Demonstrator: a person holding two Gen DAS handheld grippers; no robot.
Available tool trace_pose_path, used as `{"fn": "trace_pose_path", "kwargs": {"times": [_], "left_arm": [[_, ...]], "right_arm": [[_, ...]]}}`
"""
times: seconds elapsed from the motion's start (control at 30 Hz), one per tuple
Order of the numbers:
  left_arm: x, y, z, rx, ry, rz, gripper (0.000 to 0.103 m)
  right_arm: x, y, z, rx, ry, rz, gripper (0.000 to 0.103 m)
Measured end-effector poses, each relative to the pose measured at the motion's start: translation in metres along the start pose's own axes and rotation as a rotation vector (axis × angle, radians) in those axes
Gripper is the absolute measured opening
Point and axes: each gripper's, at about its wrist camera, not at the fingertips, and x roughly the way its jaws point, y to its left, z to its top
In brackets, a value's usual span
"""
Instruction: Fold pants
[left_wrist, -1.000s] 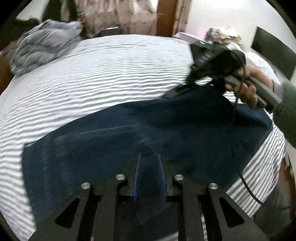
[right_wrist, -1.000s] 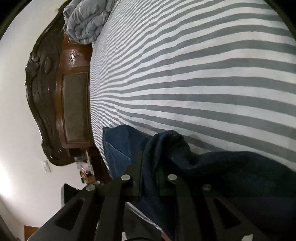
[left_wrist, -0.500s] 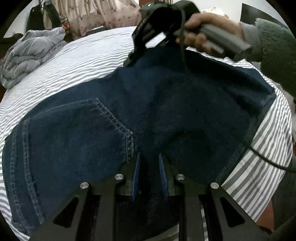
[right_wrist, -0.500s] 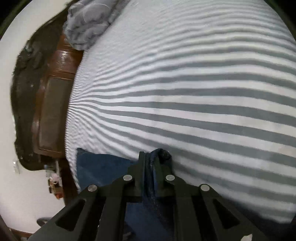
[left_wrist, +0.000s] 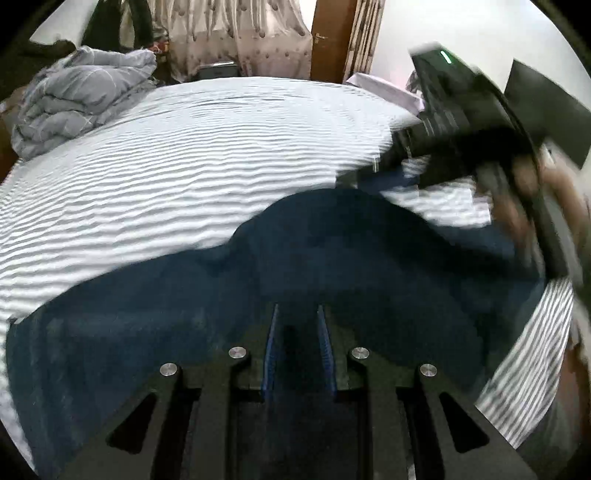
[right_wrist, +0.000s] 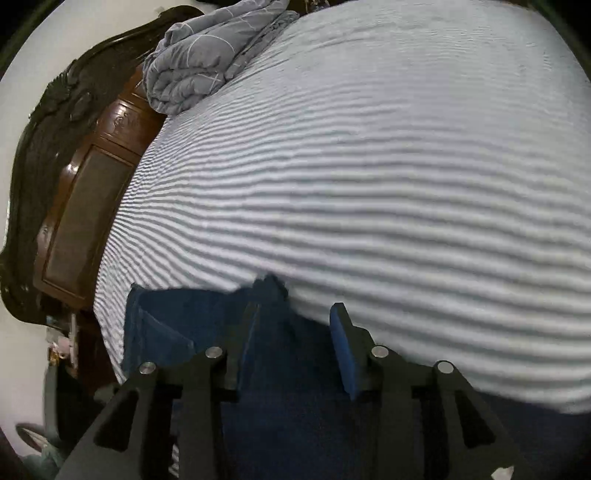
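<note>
Dark jeans (left_wrist: 332, 273) lie folded across near edge of the striped bed sheet (left_wrist: 184, 166), long axis running L–R. L gripper (left_wrist: 297, 347) is narrow w/ denim between its pads, so nearer. R gripper (right_wrist: 295, 343) gapes wide, cloth bunch lying btwn its fingers, seemingly let go.

The striped bed (left_wrist: 221, 155) is covered at six o'clock by dark pants (left_wrist: 184, 314); a grey quilt (left_wrist: 81, 99) is bunched at ten o'clock.
</note>
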Motion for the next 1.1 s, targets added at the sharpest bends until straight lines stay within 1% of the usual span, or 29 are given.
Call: {"fn": "trace_pose_path", "kwargs": {"times": [0.03,0.07,0.1,0.13,0.17,0.2,0.23,0.27,0.33,0.4,0.43,0.5,0.53,0.6,0.67,0.7,0.73,0.77,0.8,0.83,0.9,0.97,1.03,1.1], "left_arm": [[0.015,-0.001,0.005,0.013,0.024,0.021,0.024],[0.031,-0.002,0.005,0.035,0.061,0.056,0.024],[0.044,-0.001,0.002,0.043,0.104,0.074,0.024],[0.050,0.001,-0.002,0.043,0.114,0.077,0.024],[0.049,0.000,-0.004,0.052,0.091,0.081,0.024],[0.048,-0.003,-0.006,0.072,0.088,0.099,0.024],[0.046,-0.006,-0.006,0.085,0.097,0.115,0.024],[0.043,-0.010,-0.006,0.088,0.107,0.129,0.025],[0.035,-0.017,-0.011,0.100,0.110,0.106,0.025],[0.037,-0.019,-0.022,0.108,0.144,0.090,0.026],[0.038,-0.020,-0.032,0.116,0.150,0.102,0.026],[0.035,-0.016,-0.045,0.114,0.117,0.099,0.026],[0.033,-0.013,-0.048,0.101,0.117,0.092,0.026],[0.028,-0.008,-0.053,0.075,0.125,0.080,0.026],[0.024,-0.012,-0.059,0.094,0.131,0.095,0.026],[0.019,-0.017,-0.063,0.107,0.136,0.107,0.026],[0.016,-0.021,-0.063,0.112,0.144,0.117,0.026],[0.013,-0.024,-0.060,0.109,0.158,0.119,0.026],[0.008,-0.031,-0.059,0.102,0.161,0.106,0.026],[0.004,-0.036,-0.057,0.094,0.156,0.080,0.026],[-0.007,-0.056,-0.049,0.121,0.123,0.015,0.026],[-0.014,-0.083,-0.046,0.181,0.102,-0.030,0.026],[-0.010,-0.113,-0.043,0.246,0.108,-0.078,0.026],[-0.002,-0.148,-0.045,0.325,0.114,-0.117,0.026]], "right_arm": [[0.007,-0.007,-0.007,0.029,0.008,-0.002,0.033],[0.015,-0.012,-0.011,0.044,0.011,-0.031,0.033],[0.024,-0.020,-0.017,0.024,0.010,-0.109,0.033],[0.030,-0.029,-0.022,0.008,0.009,-0.163,0.029],[0.029,-0.036,-0.026,0.015,-0.008,-0.143,0.028],[0.025,-0.038,-0.028,0.025,-0.026,-0.132,0.029],[0.015,-0.038,-0.031,0.034,-0.057,-0.150,0.034],[0.003,-0.035,-0.035,0.031,-0.092,-0.163,0.034],[-0.018,-0.030,-0.051,0.005,-0.142,-0.156,0.035],[-0.027,-0.030,-0.071,0.006,-0.136,-0.164,0.034],[-0.028,-0.035,-0.086,0.009,-0.119,-0.177,0.033],[-0.031,-0.046,-0.110,0.003,-0.094,-0.197,0.028],[-0.036,-0.051,-0.121,0.004,-0.090,-0.203,0.026],[-0.053,-0.067,-0.143,0.036,-0.110,-0.183,0.020],[-0.069,-0.082,-0.159,0.089,-0.112,-0.178,0.016],[-0.077,-0.089,-0.166,0.120,-0.105,-0.164,0.022],[-0.085,-0.095,-0.173,0.147,-0.095,-0.198,0.028],[-0.094,-0.102,-0.184,0.165,-0.094,-0.266,0.028],[-0.110,-0.112,-0.196,0.185,-0.111,-0.271,0.027],[-0.125,-0.123,-0.207,0.221,-0.133,-0.248,0.027],[-0.158,-0.145,-0.229,0.312,-0.185,-0.272,0.029],[-0.196,-0.173,-0.252,0.406,-0.252,-0.303,0.029],[-0.225,-0.199,-0.271,0.496,-0.299,-0.330,0.029],[-0.256,-0.228,-0.293,0.609,-0.358,-0.338,0.029]]}}
